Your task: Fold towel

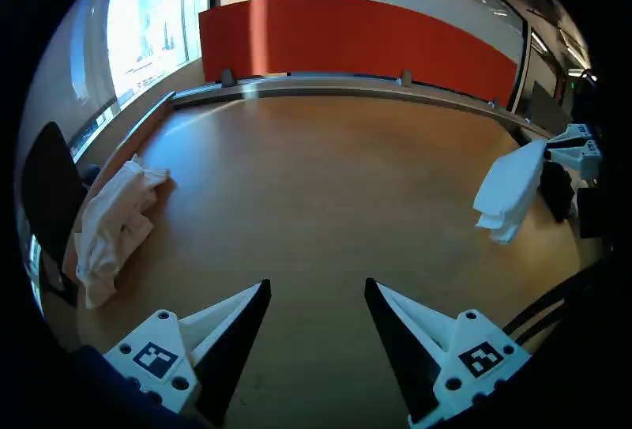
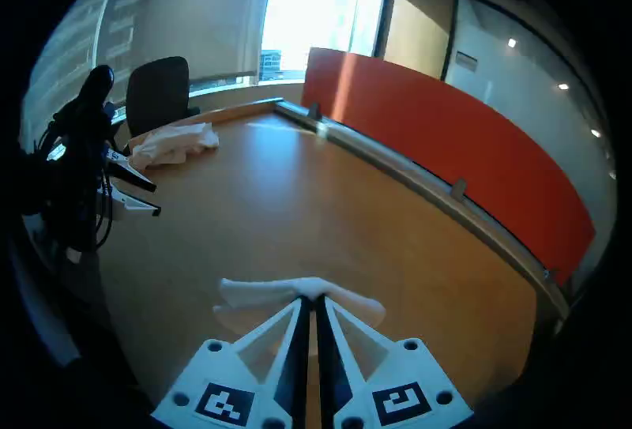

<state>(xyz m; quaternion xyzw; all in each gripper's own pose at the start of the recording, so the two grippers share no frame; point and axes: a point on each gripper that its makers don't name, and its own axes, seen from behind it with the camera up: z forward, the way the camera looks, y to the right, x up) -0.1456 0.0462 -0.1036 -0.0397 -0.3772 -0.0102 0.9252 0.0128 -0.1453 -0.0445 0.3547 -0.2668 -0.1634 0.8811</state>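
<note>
Towel hangs bunched from the tips of the right gripper, whose jaws are clenched on a fold of it. In the left gripper view the same white cloth droops in a loose bundle off to the right, above the far side of the table. The left gripper sits low over bare wood, jaws released and wide, holding nothing, well apart from the towel.

The main risk, as I judge it, is the grip. Only a narrow pinch of cloth is held while the bulk hangs below, so a quick swing could pull it free and drop it in a heap. Bunched like this, no corner or edge is easy to pick out. The left gripper could therefore catch several layers at once and fold a crumpled mass instead of a flat sheet. A second heap of white cloth lies near the table's left edge; a wide sweep could drag it along or push it off.
</note>
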